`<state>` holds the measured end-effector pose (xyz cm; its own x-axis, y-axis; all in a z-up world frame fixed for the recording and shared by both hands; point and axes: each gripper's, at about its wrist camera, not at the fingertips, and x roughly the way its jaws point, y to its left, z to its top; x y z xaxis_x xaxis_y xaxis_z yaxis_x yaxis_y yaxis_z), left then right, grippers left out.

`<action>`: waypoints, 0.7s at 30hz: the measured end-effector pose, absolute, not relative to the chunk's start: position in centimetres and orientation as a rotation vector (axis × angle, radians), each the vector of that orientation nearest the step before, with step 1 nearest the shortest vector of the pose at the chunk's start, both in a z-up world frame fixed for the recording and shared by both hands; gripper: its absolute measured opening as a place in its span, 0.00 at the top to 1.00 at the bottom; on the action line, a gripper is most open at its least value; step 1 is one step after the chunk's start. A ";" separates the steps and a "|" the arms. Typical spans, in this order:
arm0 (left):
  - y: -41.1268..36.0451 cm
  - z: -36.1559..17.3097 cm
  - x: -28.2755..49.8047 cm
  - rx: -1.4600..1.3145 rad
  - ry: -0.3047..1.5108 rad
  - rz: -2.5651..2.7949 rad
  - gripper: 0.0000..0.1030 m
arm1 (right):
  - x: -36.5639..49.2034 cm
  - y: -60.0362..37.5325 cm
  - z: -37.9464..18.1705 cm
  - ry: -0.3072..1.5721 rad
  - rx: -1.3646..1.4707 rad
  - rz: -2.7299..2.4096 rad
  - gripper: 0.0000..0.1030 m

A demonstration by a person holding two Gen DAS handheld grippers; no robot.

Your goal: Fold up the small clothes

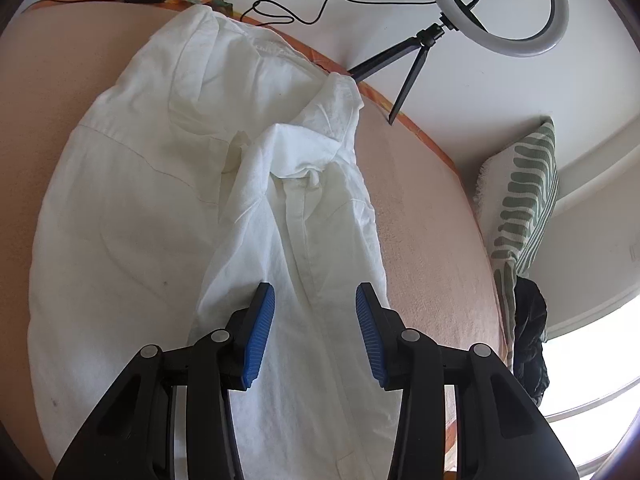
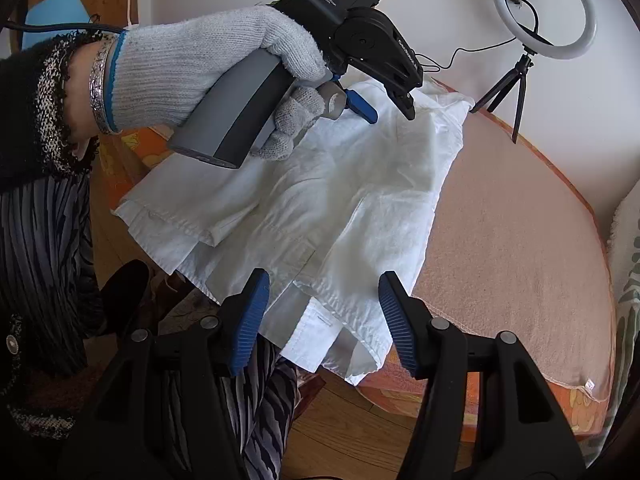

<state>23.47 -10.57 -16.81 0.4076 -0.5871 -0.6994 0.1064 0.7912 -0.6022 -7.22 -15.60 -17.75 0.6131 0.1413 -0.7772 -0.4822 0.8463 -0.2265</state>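
Observation:
A white shirt [image 1: 168, 208] lies crumpled on a peach blanket [image 1: 424, 216], its collar bunched up near the middle. My left gripper [image 1: 315, 289] hovers open over the shirt's button placket, blue pads apart, with no cloth pinched. In the right wrist view the shirt [image 2: 340, 200] hangs partly over the near edge of the blanket [image 2: 512, 232]. My right gripper [image 2: 324, 276] stands open just above the shirt's hem. A gloved hand [image 2: 192, 72] holds the left gripper [image 2: 391, 115] over the shirt's far end, its fingers apart.
A ring light on a small tripod [image 1: 496, 8] stands at the far edge, its cable trailing along the white surface. A green-patterned cushion [image 1: 524, 196] and a dark bundle [image 1: 530, 344] sit to the right. A person's striped clothing [image 2: 44, 240] and wooden floor [image 2: 352, 424] lie near.

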 end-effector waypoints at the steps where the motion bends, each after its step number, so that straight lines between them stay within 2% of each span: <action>1: -11.0 -16.8 24.1 -0.511 1.073 -0.457 0.61 | -7.2 -15.6 -17.9 0.836 -0.451 0.371 0.42; 4: -11.5 -16.8 25.2 -0.496 1.063 -0.445 0.61 | -7.3 -15.6 -17.9 0.823 -0.465 0.361 0.48; 6: -11.6 -17.0 25.9 -0.510 1.064 -0.438 0.61 | -7.2 -15.8 -17.8 0.830 -0.457 0.359 0.67; 9: -11.7 -17.4 26.7 -0.518 1.063 -0.437 0.61 | -7.0 -16.7 -17.2 0.839 -0.402 0.364 0.87; 12: -11.6 -17.7 27.0 -0.535 1.041 -0.433 0.61 | -6.8 -17.8 -16.0 0.825 -0.332 0.365 0.93; 17: -11.5 -17.6 27.5 -0.564 1.016 -0.411 0.68 | -6.9 -18.9 -14.5 0.812 -0.233 0.400 0.94; 21: -11.2 -17.2 27.7 -0.558 0.984 -0.399 0.92 | -7.4 -18.5 -13.5 0.790 -0.214 0.439 0.94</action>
